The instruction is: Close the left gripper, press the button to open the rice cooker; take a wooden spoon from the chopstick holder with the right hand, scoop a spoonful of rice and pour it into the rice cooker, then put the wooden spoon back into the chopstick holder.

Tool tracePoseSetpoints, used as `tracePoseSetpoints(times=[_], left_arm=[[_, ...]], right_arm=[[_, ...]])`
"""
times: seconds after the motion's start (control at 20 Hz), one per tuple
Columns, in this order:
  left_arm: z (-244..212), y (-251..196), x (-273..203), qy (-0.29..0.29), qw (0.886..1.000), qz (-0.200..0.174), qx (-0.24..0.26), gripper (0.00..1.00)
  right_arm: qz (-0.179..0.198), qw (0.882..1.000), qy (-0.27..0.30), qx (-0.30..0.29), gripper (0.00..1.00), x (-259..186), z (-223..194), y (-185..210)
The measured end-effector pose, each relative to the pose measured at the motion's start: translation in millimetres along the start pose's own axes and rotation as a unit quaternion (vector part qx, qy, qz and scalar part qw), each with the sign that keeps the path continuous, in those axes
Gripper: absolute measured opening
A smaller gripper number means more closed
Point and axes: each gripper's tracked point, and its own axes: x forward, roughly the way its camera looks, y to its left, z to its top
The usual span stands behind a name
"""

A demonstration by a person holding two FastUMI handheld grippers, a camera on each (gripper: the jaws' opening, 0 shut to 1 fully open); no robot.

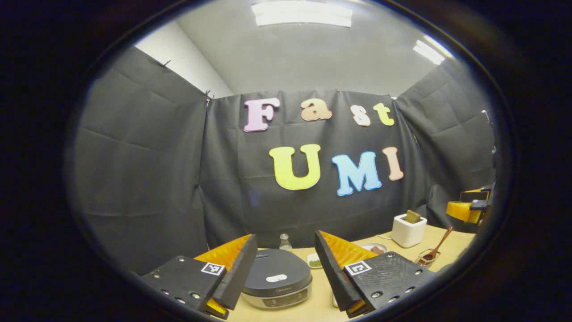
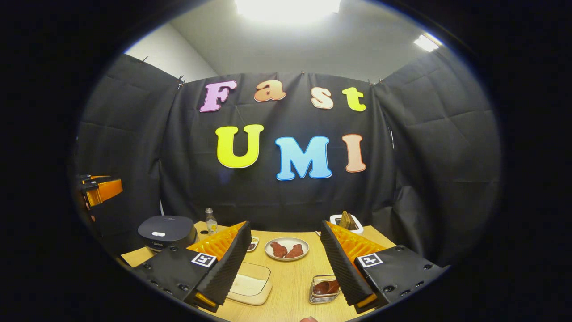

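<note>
The rice cooker [image 1: 277, 279] sits with its dark lid down and a white button [image 1: 276, 278] on top, right ahead of my left gripper [image 1: 286, 277], which is open and holds nothing. In the right gripper view the cooker [image 2: 167, 230] stands at the left of the table. The white chopstick holder [image 1: 408, 230] has a wooden piece [image 1: 412, 217] sticking out of it; the holder [image 2: 346, 221] is partly hidden behind a finger. A wooden spoon [image 1: 440, 246] leans in a small container [image 1: 426, 258]. A clear box of rice [image 2: 248, 281] lies under my open right gripper [image 2: 286, 268].
A plate with reddish food [image 2: 286, 248] sits mid-table, a small bottle [image 2: 211, 222] and a small dish [image 2: 252, 245] lie near the cooker. A small basket [image 2: 324, 288] holds something brown. The other gripper [image 2: 100, 190] hovers at the far left. Black cloth walls surround the wooden table [image 2: 290, 286].
</note>
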Motion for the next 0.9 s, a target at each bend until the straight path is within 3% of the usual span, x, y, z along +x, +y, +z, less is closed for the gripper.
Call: tracePoseSetpoints(times=[0.4,0.9], left_arm=[[-9,8,-3,0.013,1.000,0.011,-0.007,0.82],[-13,9,2,0.013,1.000,0.008,-0.017,0.82]], right_arm=[[0.014,1.000,0.005,-0.001,0.97,4,-4,13],[0.006,1.000,0.005,-0.001,0.99,5,-4,11]])
